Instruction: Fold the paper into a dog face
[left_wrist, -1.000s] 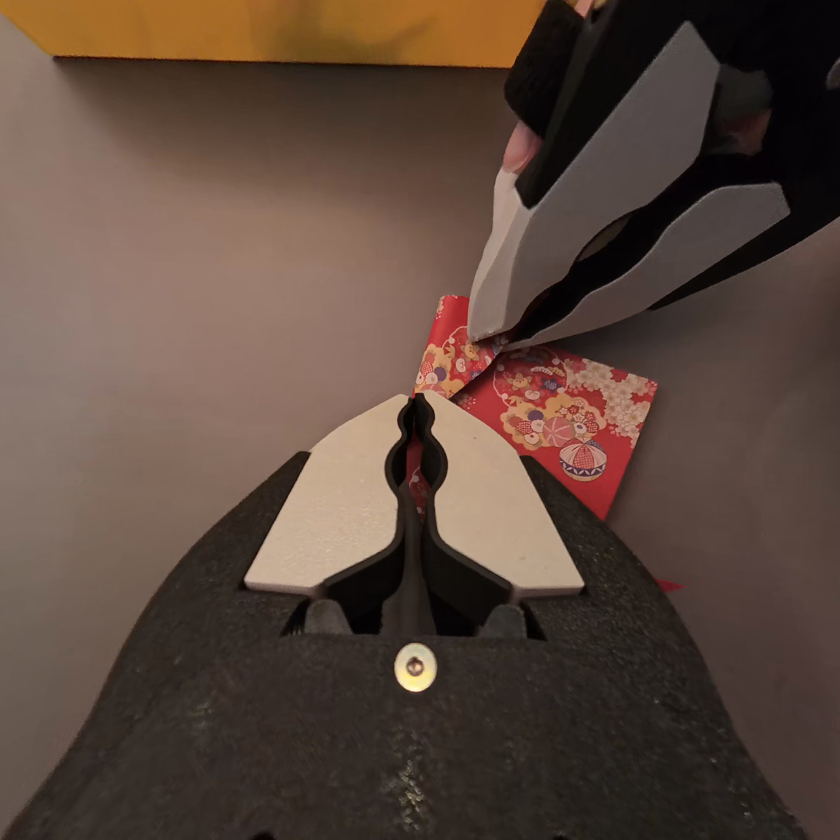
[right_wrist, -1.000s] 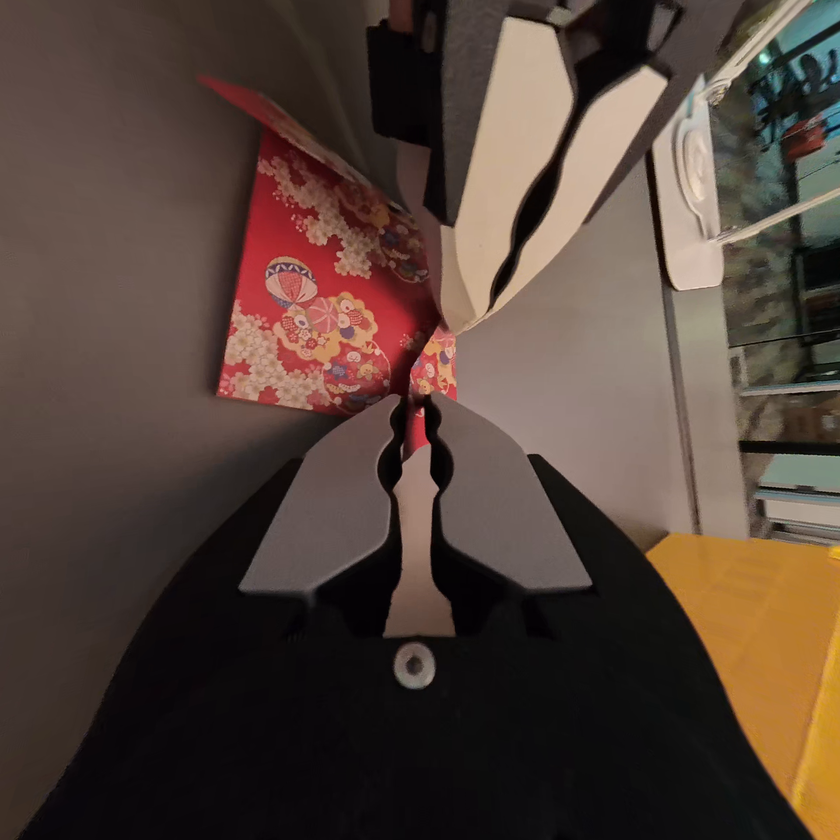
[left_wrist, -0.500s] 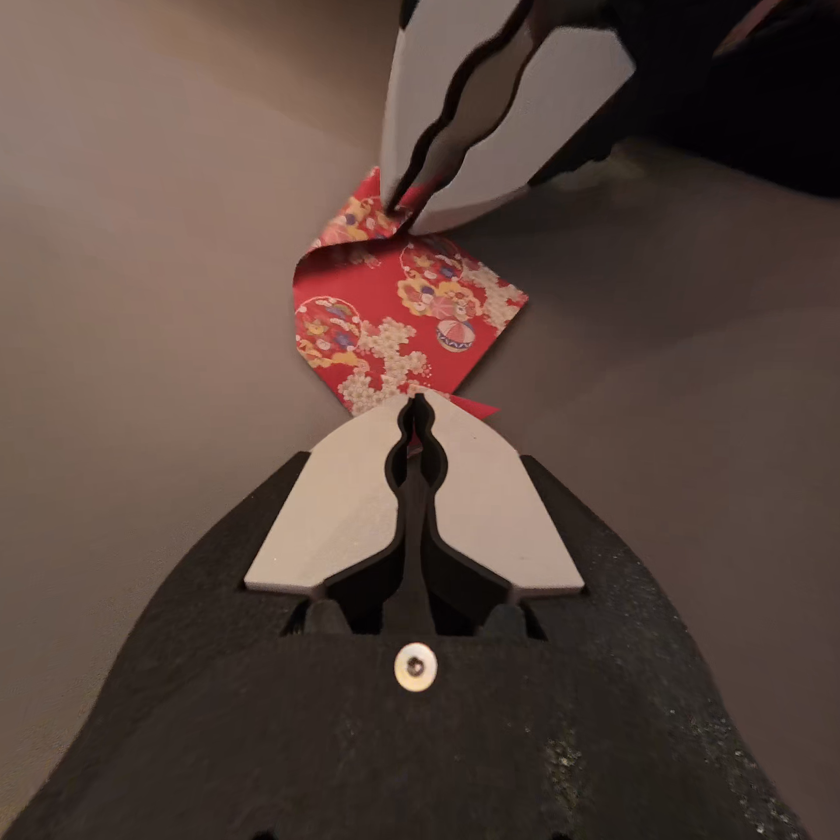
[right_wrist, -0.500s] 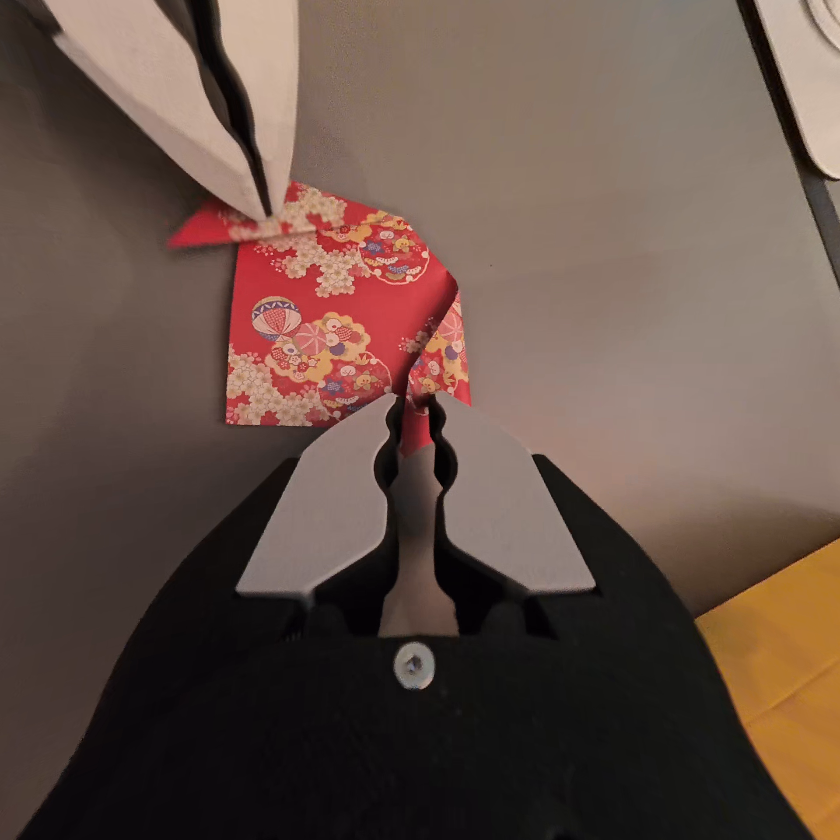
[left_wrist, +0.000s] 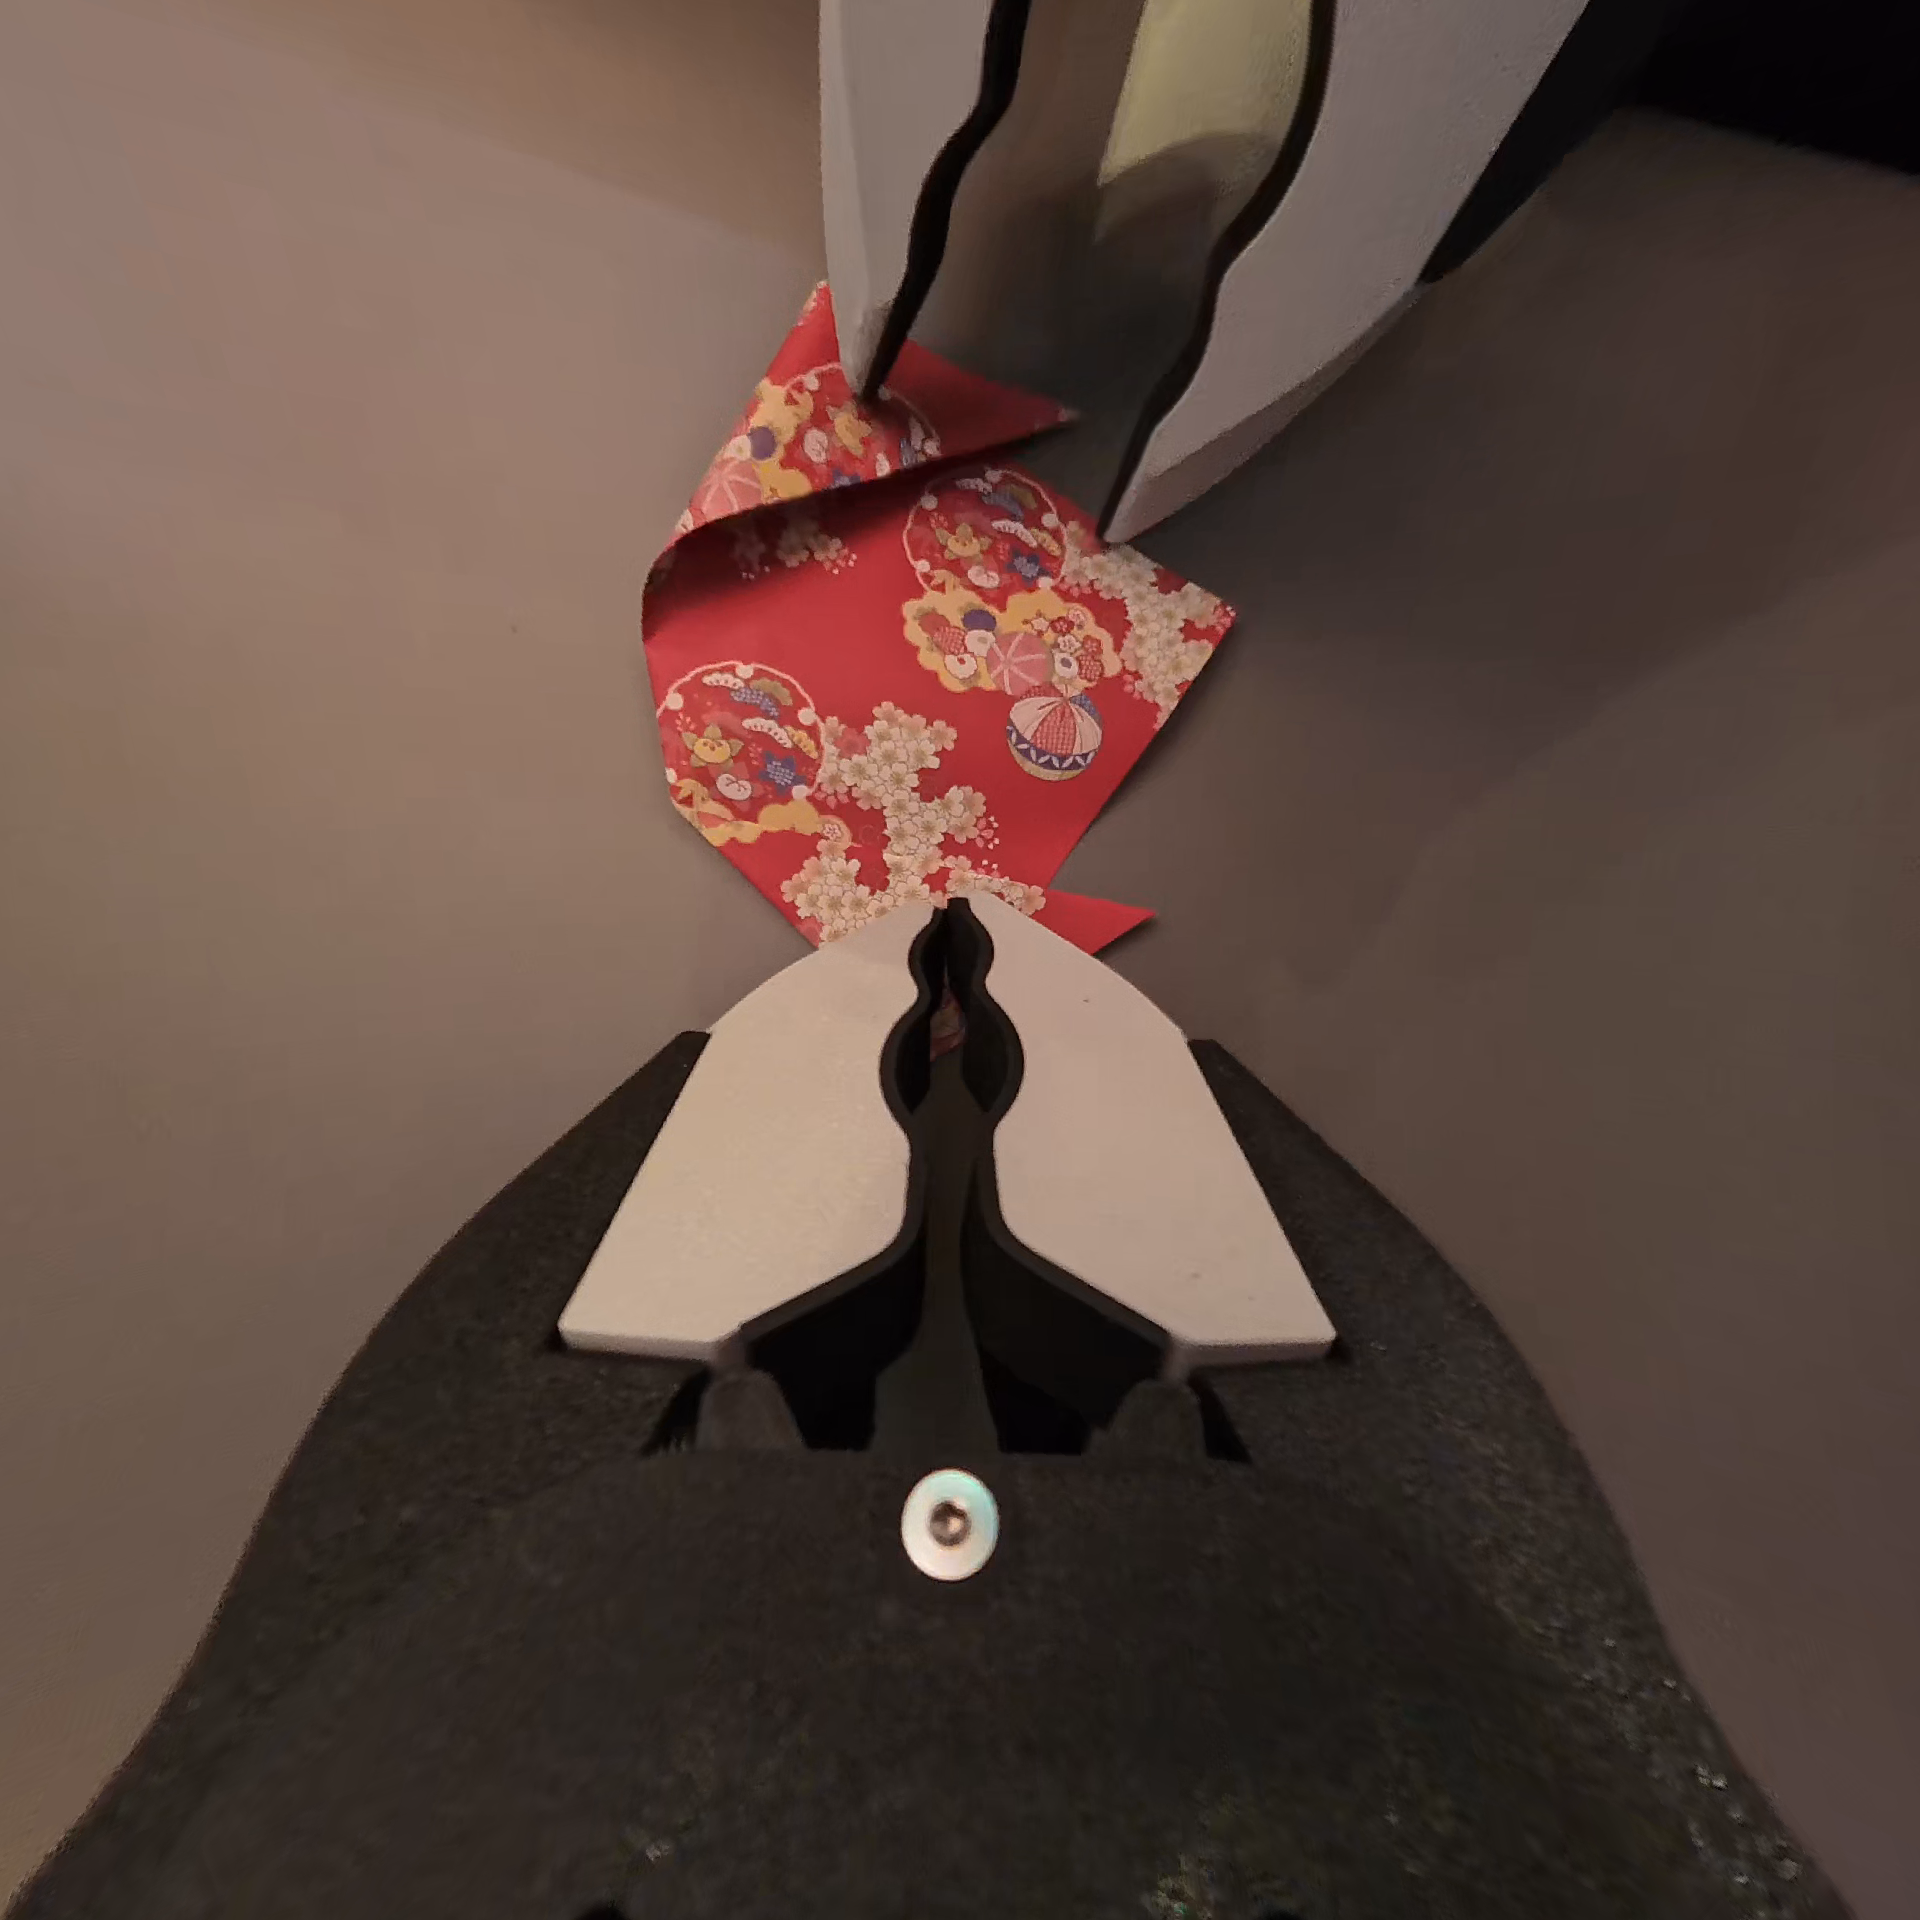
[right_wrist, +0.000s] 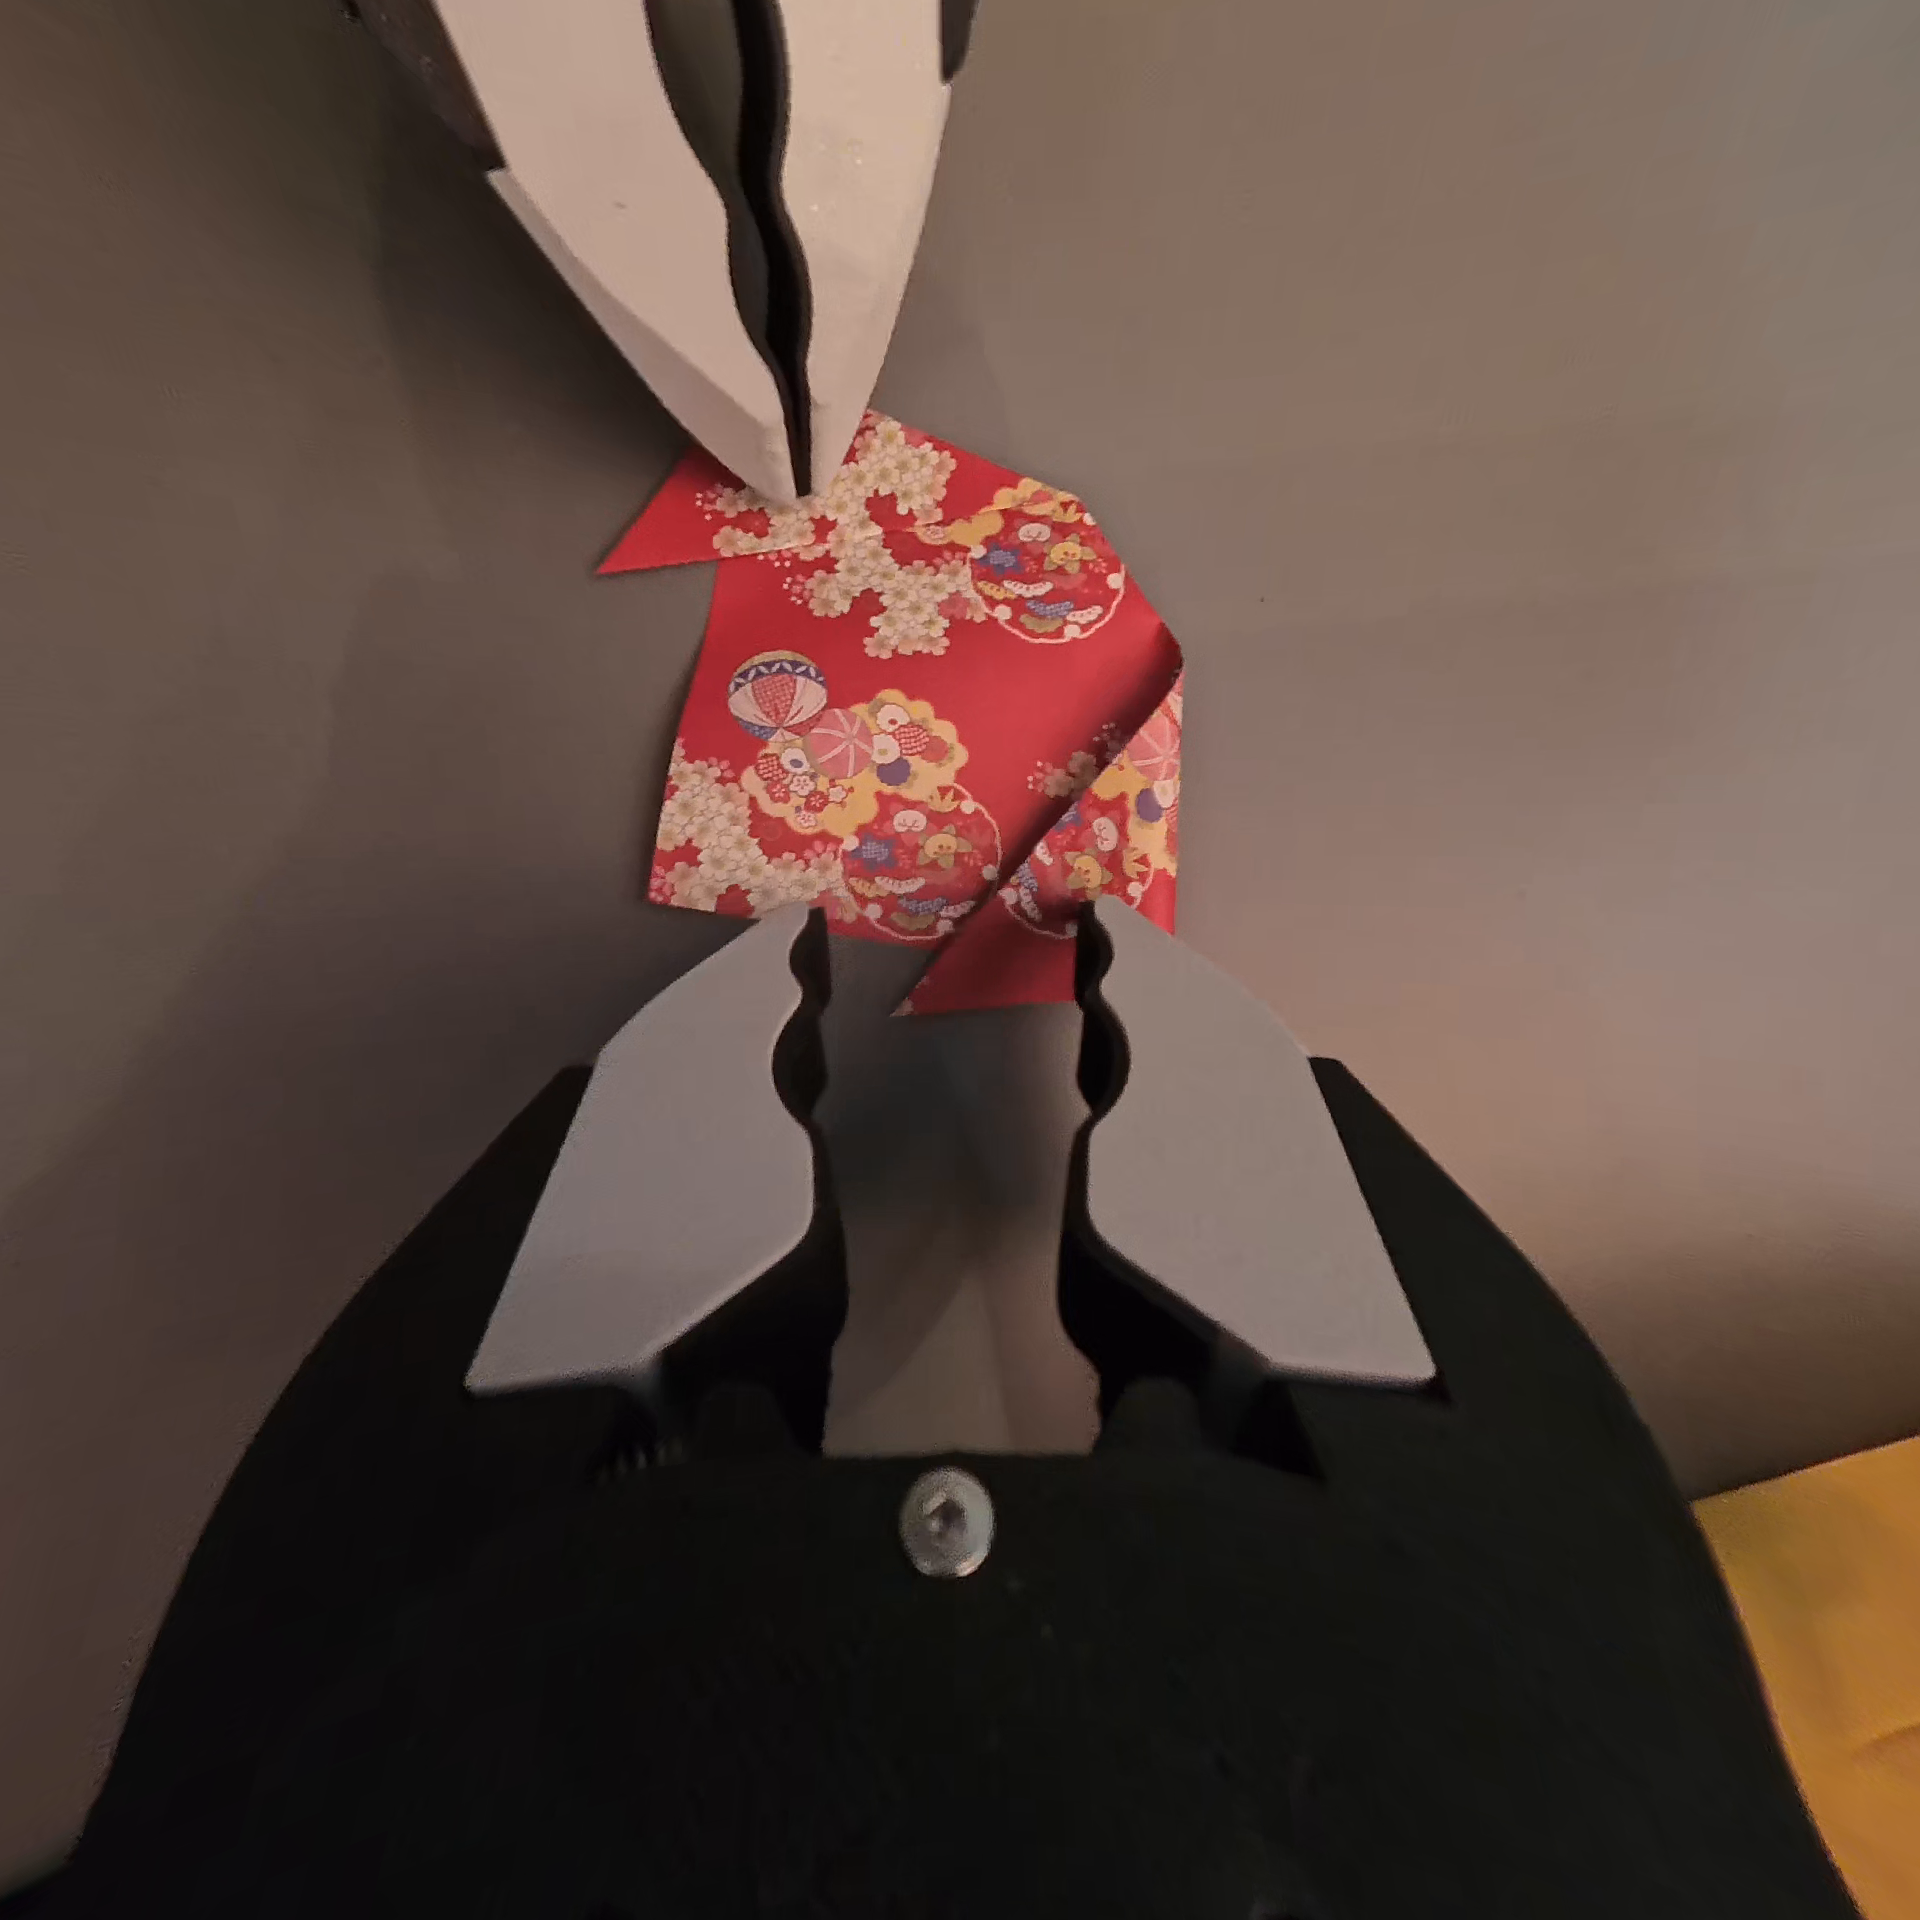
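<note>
The red floral paper (left_wrist: 914, 675) lies on the grey table, partly folded, with one corner flap (left_wrist: 821, 447) turned over at its far end. My left gripper (left_wrist: 951, 914) is shut on the paper's near corner. My right gripper (left_wrist: 987, 457) hangs open over the flap, one fingertip touching it. In the right wrist view the paper (right_wrist: 894, 727) lies just ahead of my open right gripper (right_wrist: 948, 925), with the folded flap (right_wrist: 1122, 821) by its right finger. The left gripper (right_wrist: 800, 483) pinches the far corner there.
The grey table (left_wrist: 312, 623) surrounds the paper on all sides and also shows in the right wrist view (right_wrist: 1455, 520). A yellow surface (right_wrist: 1818, 1610) sits at the lower right of the right wrist view. Some 8 cm of space lies between my two pairs of fingers.
My right gripper has opened and let go of the folded flap. The left gripper stays shut on the opposite corner. Both grippers have swung around so they face each other across the paper.
</note>
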